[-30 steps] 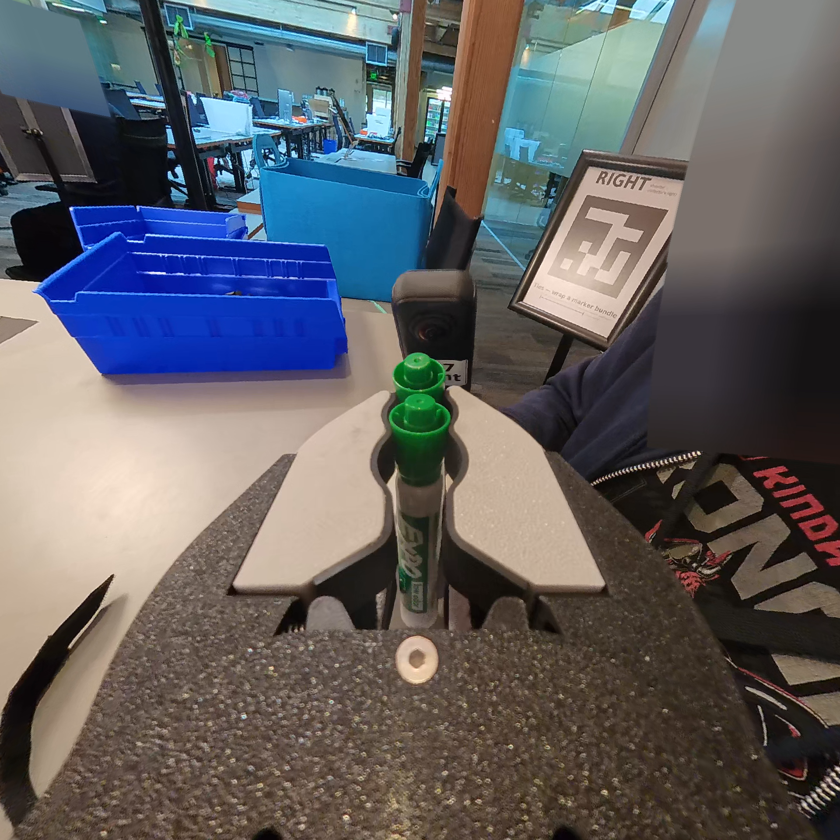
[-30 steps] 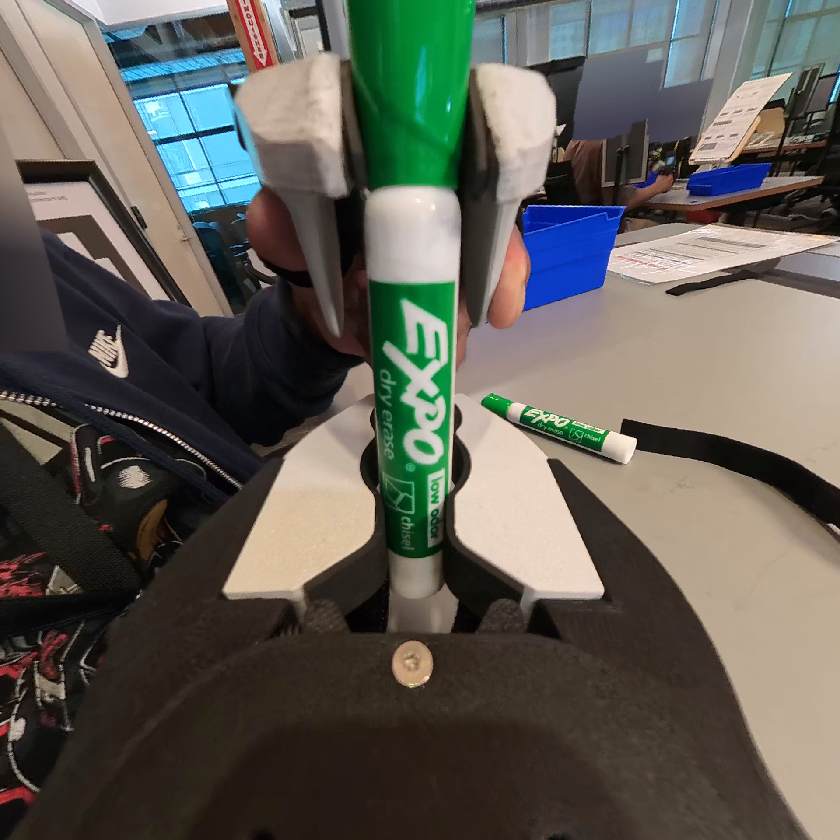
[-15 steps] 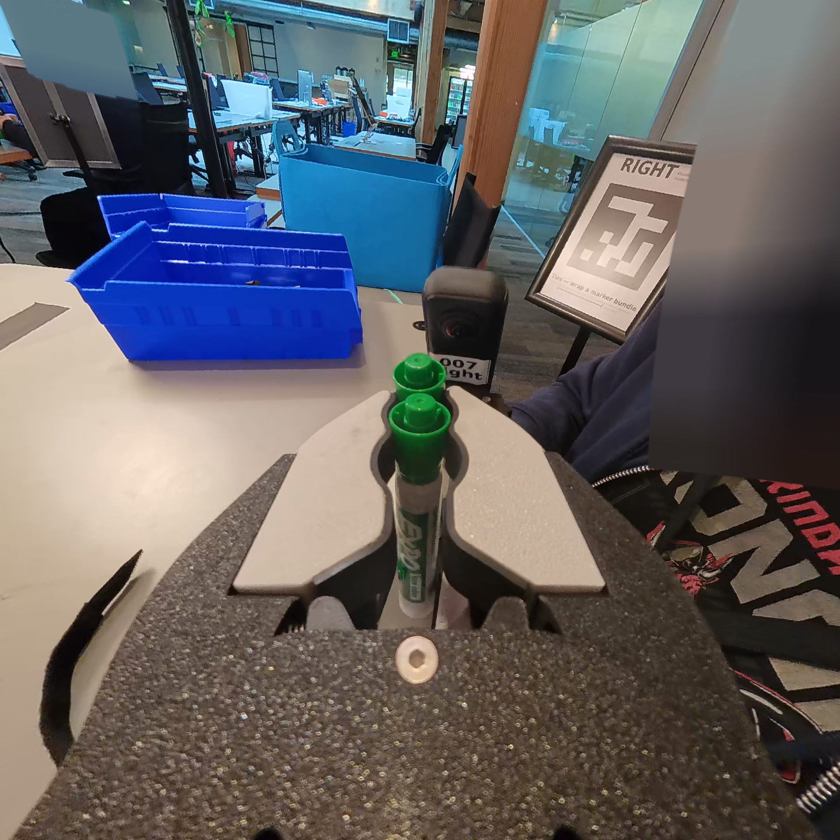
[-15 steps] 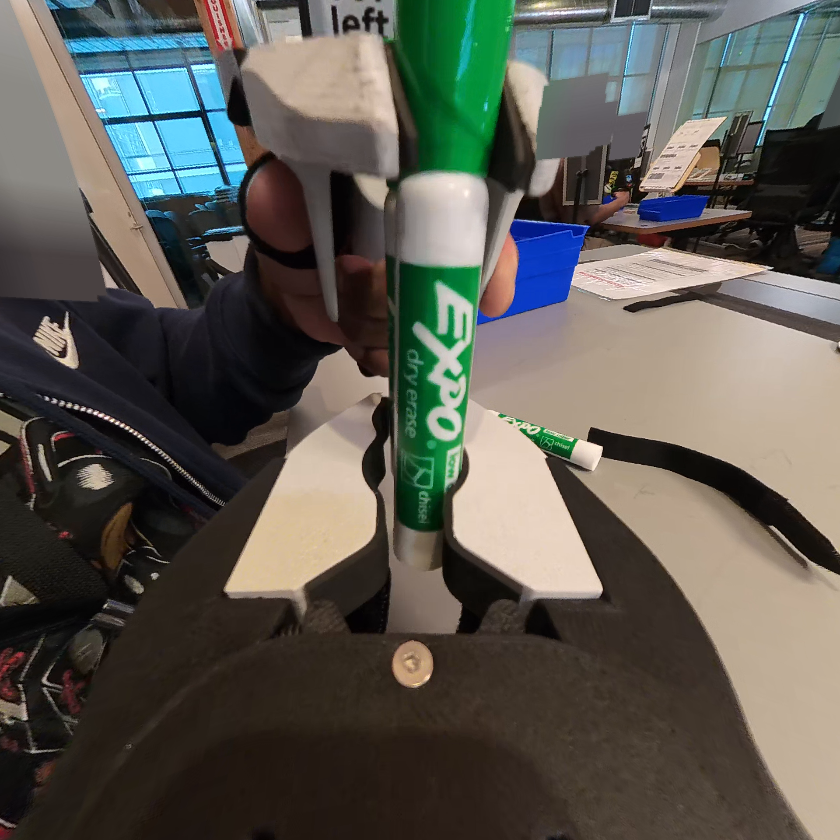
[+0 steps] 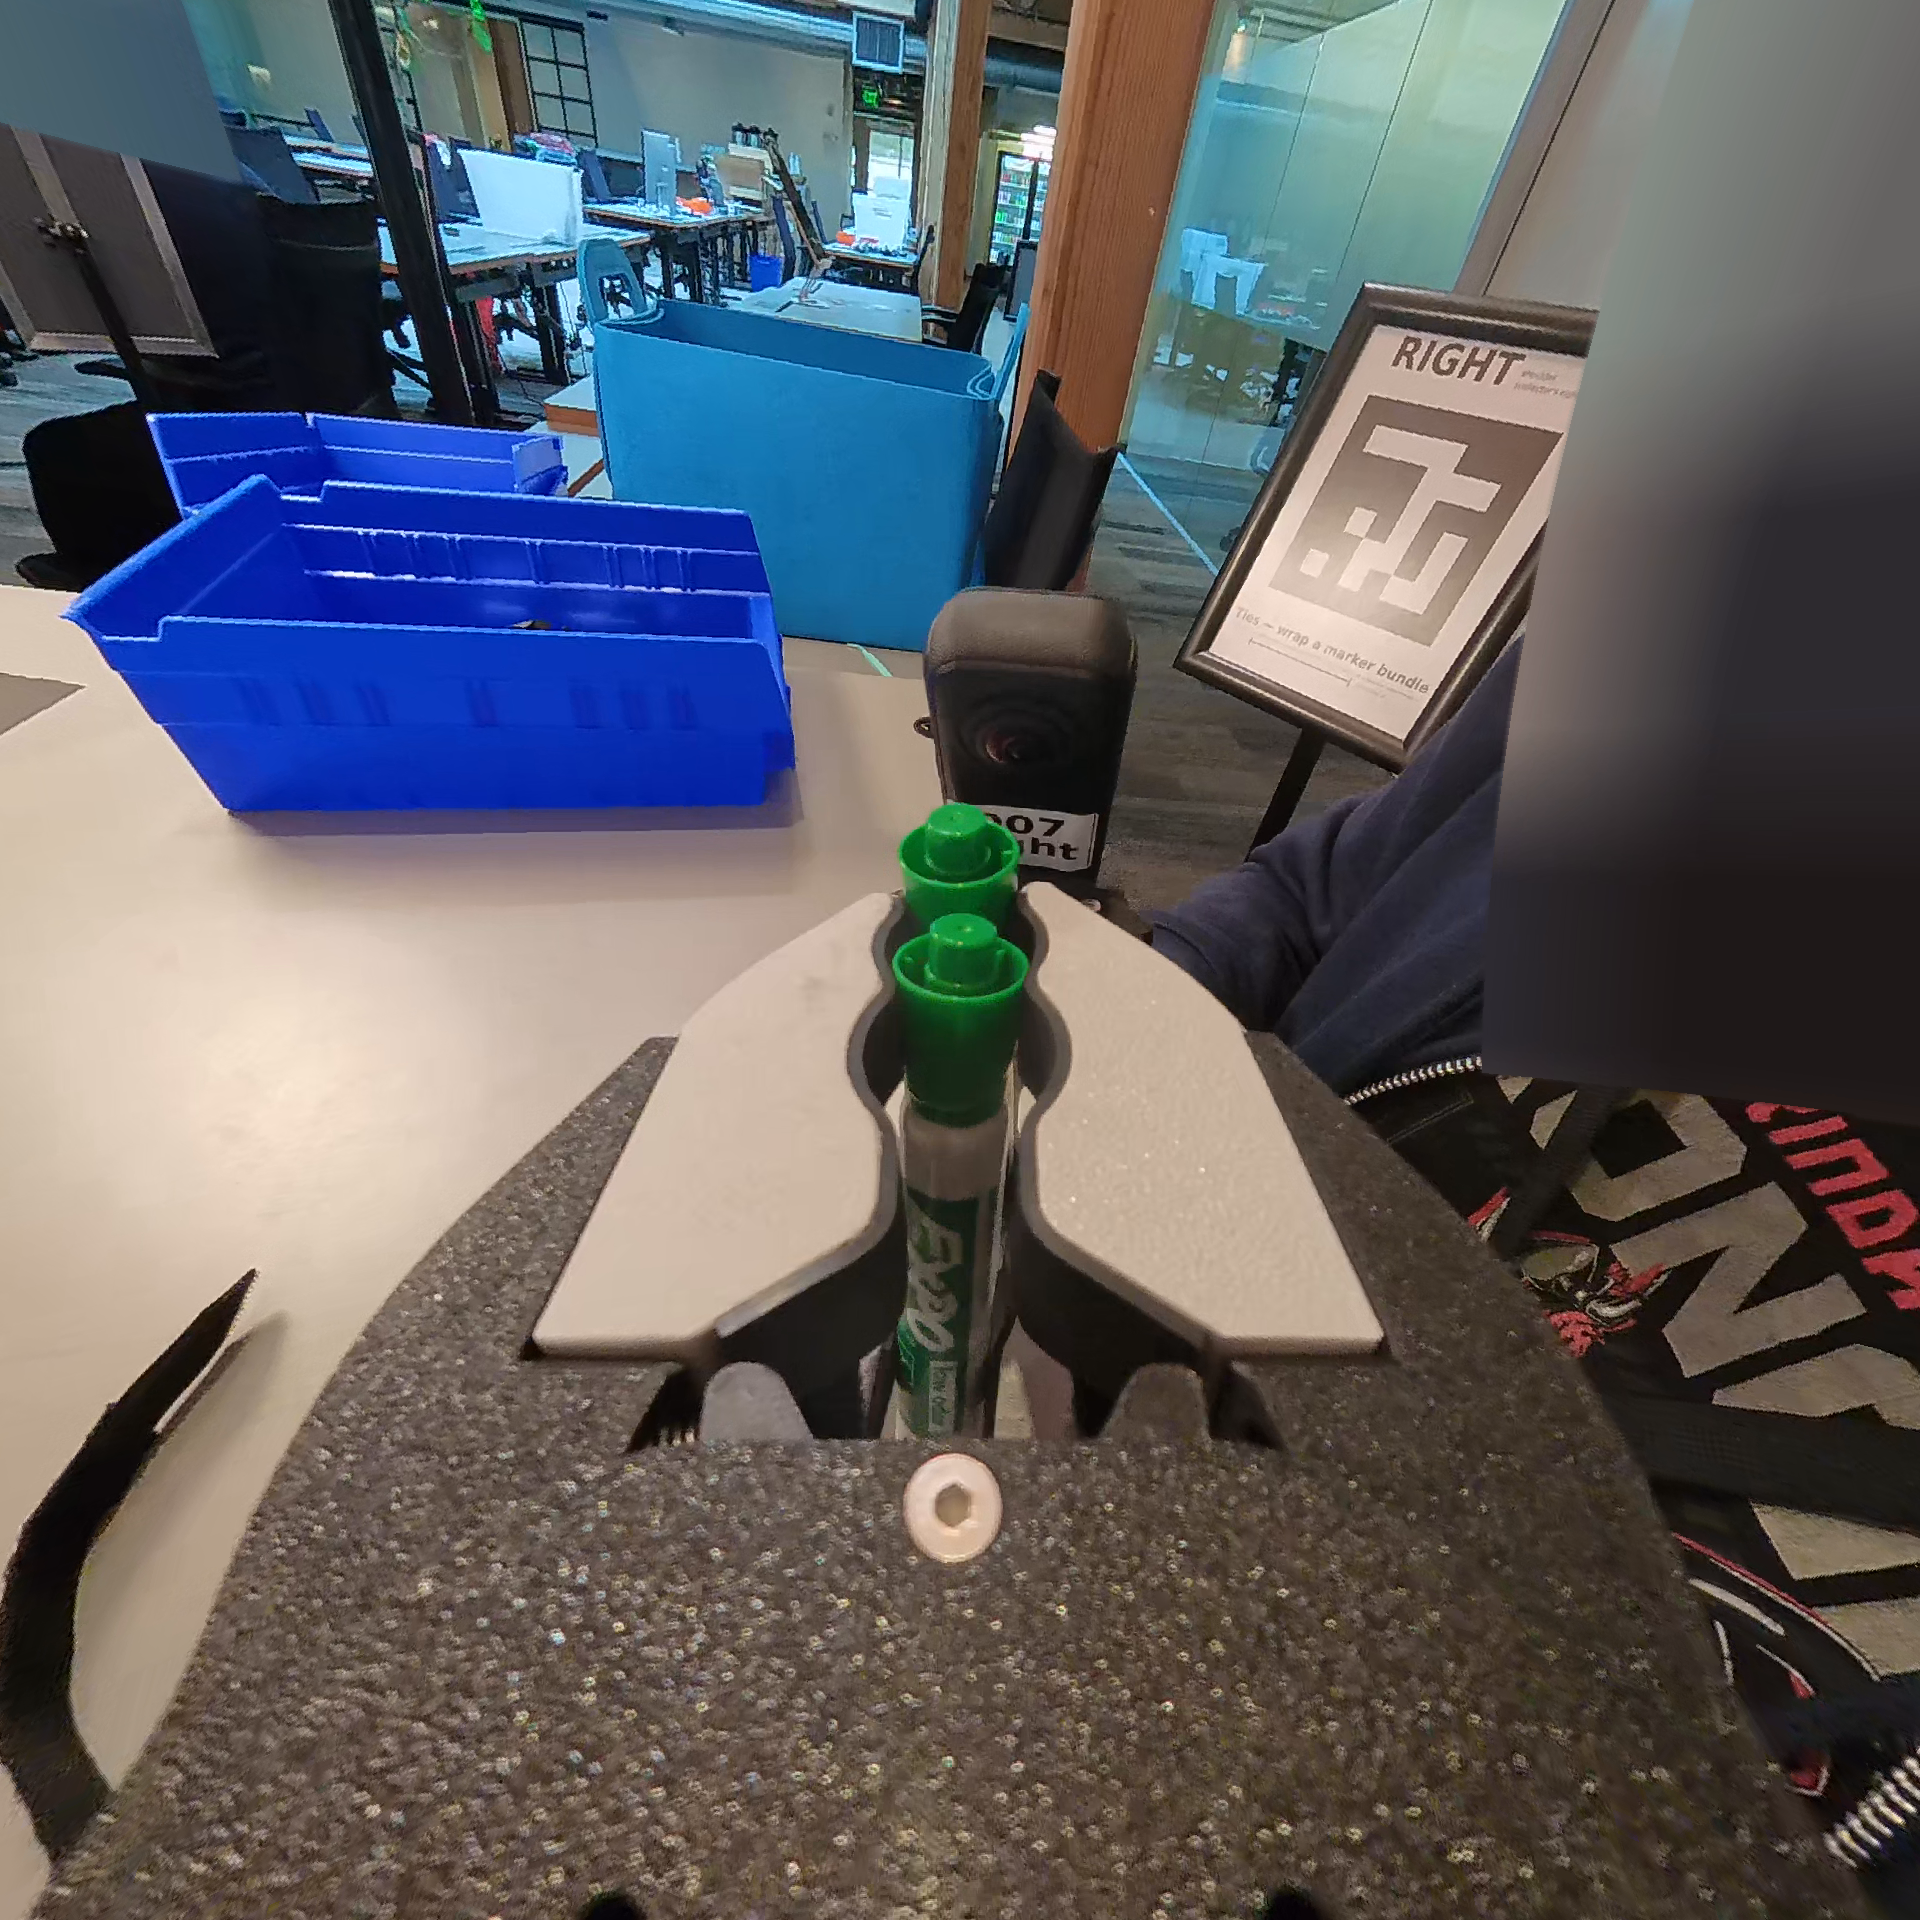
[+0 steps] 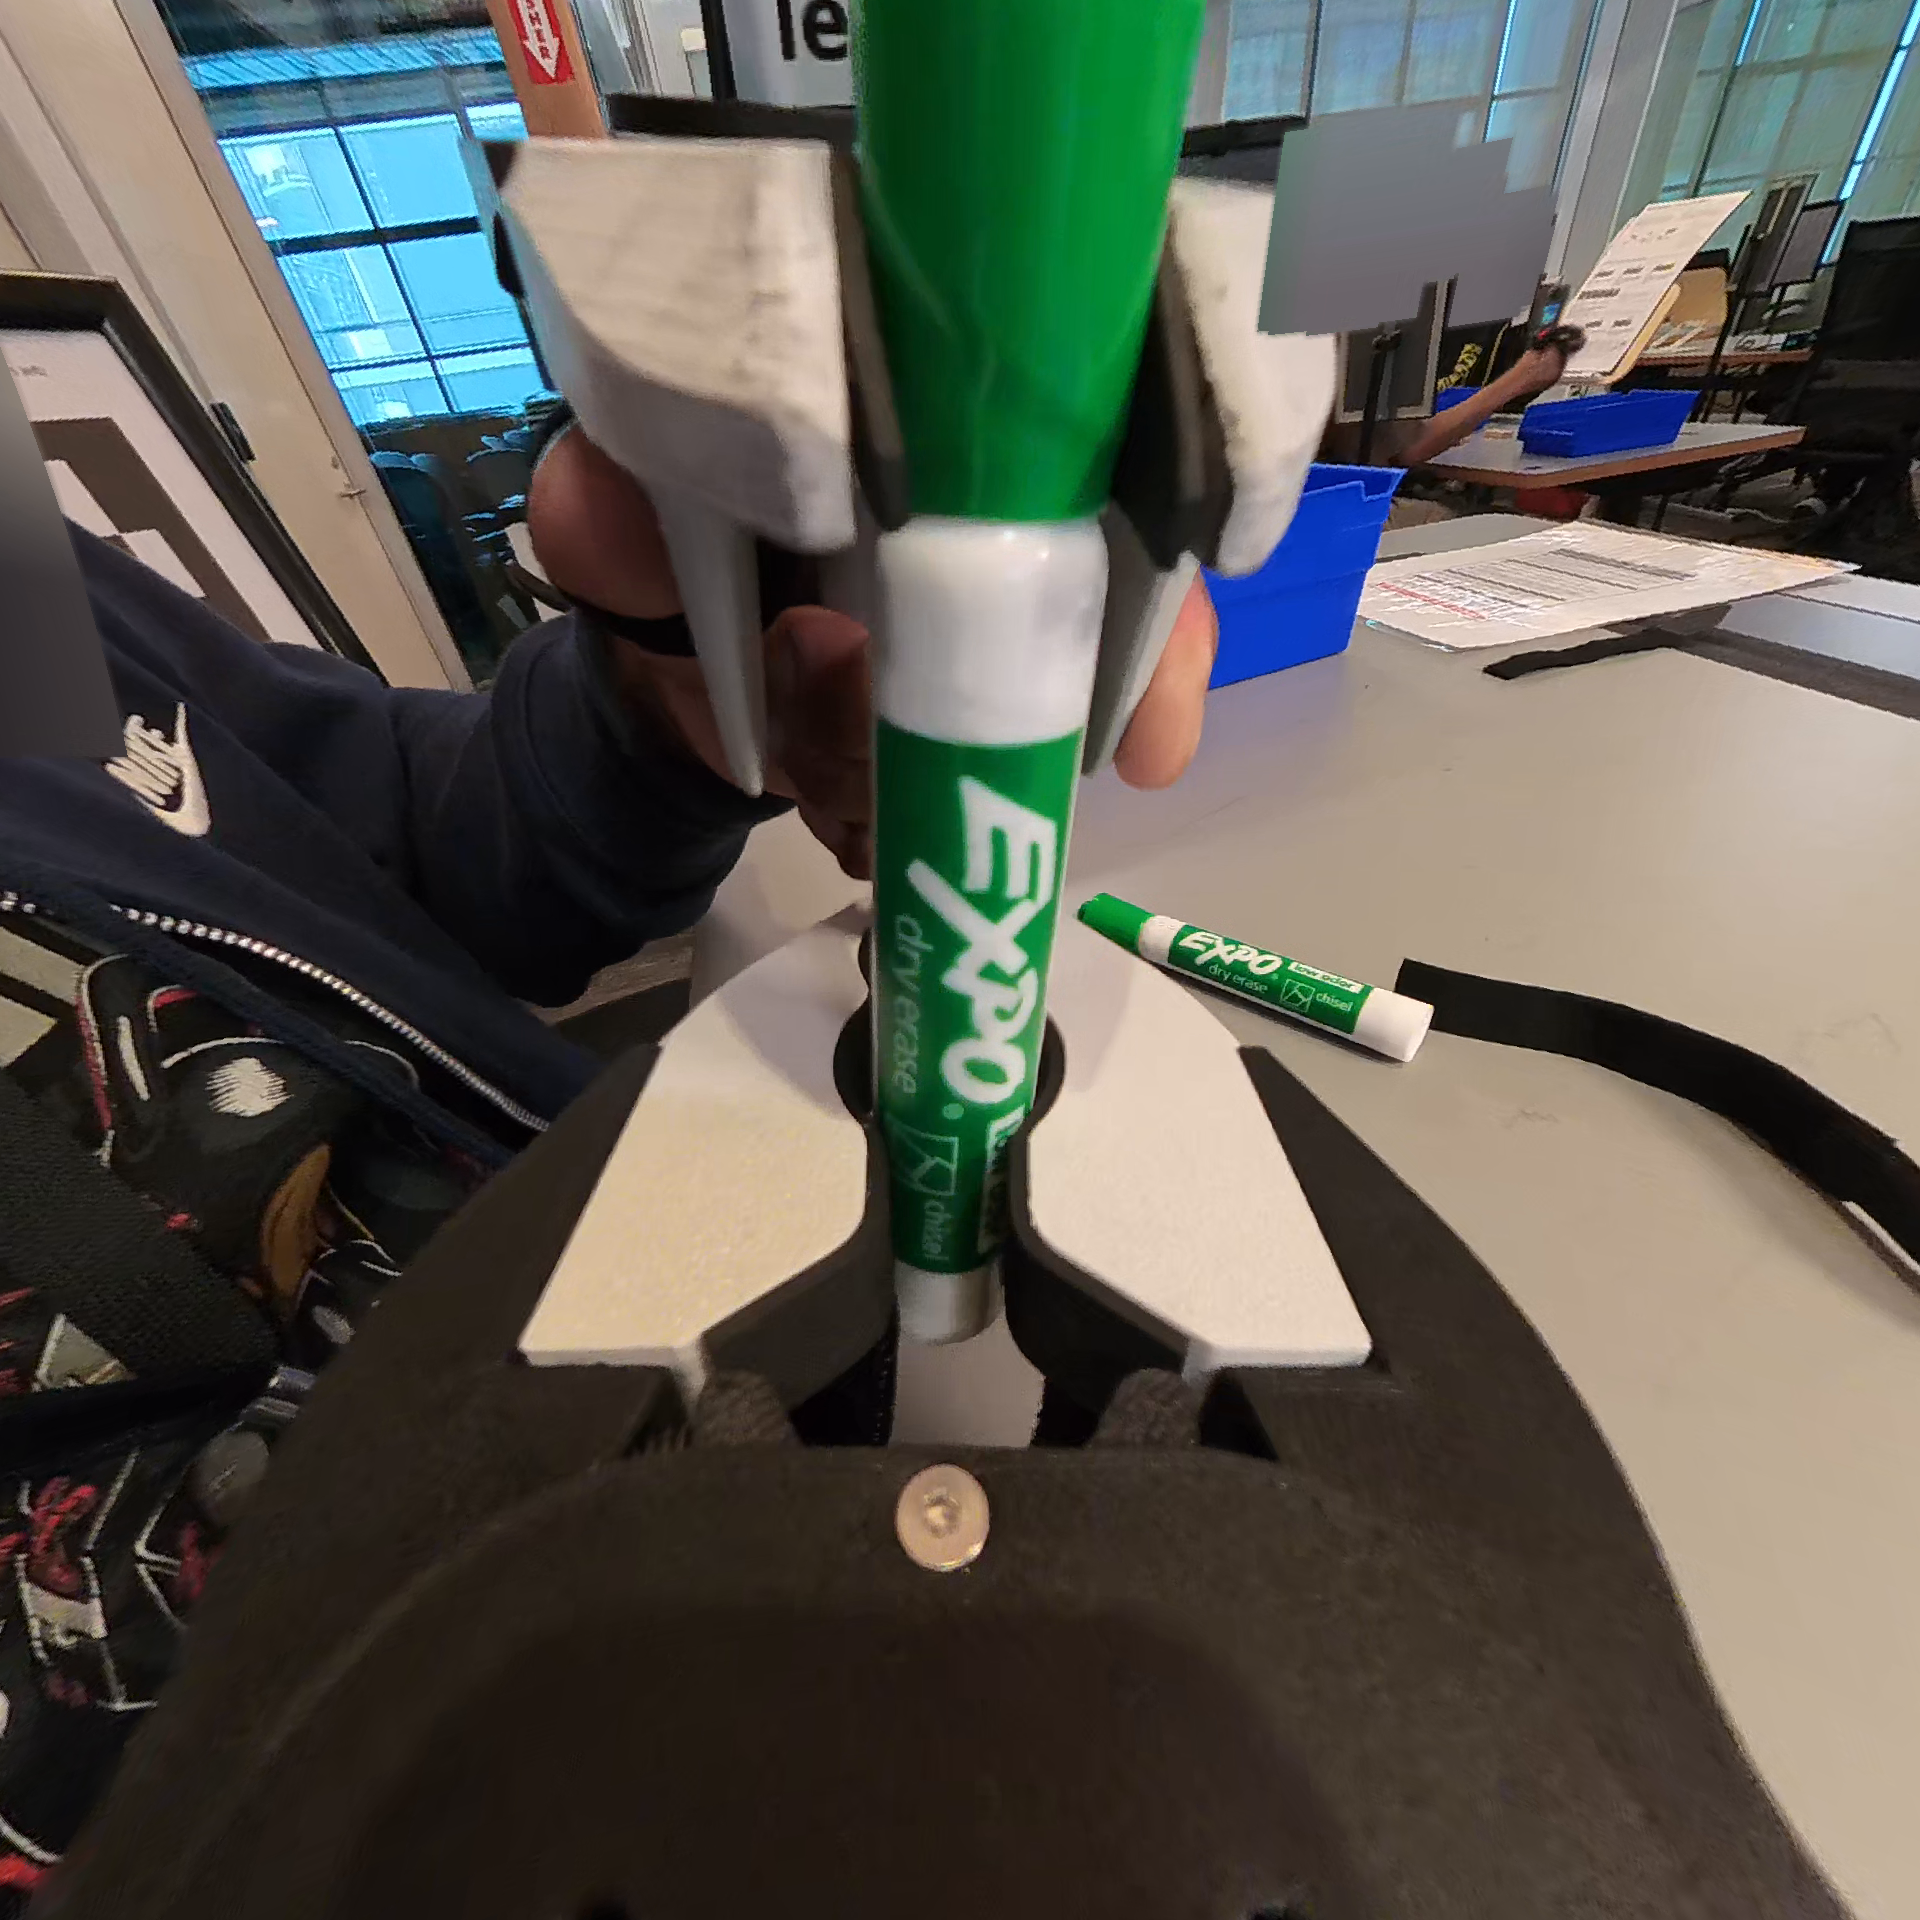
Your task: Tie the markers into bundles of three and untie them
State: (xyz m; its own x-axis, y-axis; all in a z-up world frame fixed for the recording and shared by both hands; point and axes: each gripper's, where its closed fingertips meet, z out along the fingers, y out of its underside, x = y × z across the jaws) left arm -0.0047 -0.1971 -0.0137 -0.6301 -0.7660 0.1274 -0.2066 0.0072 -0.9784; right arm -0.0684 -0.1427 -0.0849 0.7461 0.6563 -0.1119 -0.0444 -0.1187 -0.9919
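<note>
My left gripper (image 5: 956, 914) is shut on two green-capped markers (image 5: 961, 1039), one stacked above the other, caps pointing away from me. In the right wrist view the left gripper's fingers (image 6: 707, 343) clamp the green caps (image 6: 997, 260) from above. The marker bodies run down between my right gripper's fingers. My right gripper (image 6: 966, 956) is shut on the front marker's labelled body (image 6: 966, 1039); the second marker hides behind it. A third green marker (image 6: 1257, 977) lies on the grey table (image 6: 1558, 831). A black strap (image 6: 1662, 1081) lies just beyond it.
Blue bins (image 5: 447, 665) stand on the table at the back left. A black strap end (image 5: 114, 1455) lies at the lower left. A framed sign (image 5: 1392, 530) stands at the right. The person's torso and sleeve (image 6: 312, 831) are close. A paper sheet (image 6: 1600, 582) lies farther off. Some 10 cm of space lies between my two pairs of fingers. My right gripper is the nearer one to the black strap (image 6: 1662, 1081): about 20 cm, against 25 cm. It turns up in the left wrist view (image 5: 54, 1633) as well.
My right fingers have closed in from a wider gap onto the marker bodies. My left gripper has kept its hold on the two markers.
</note>
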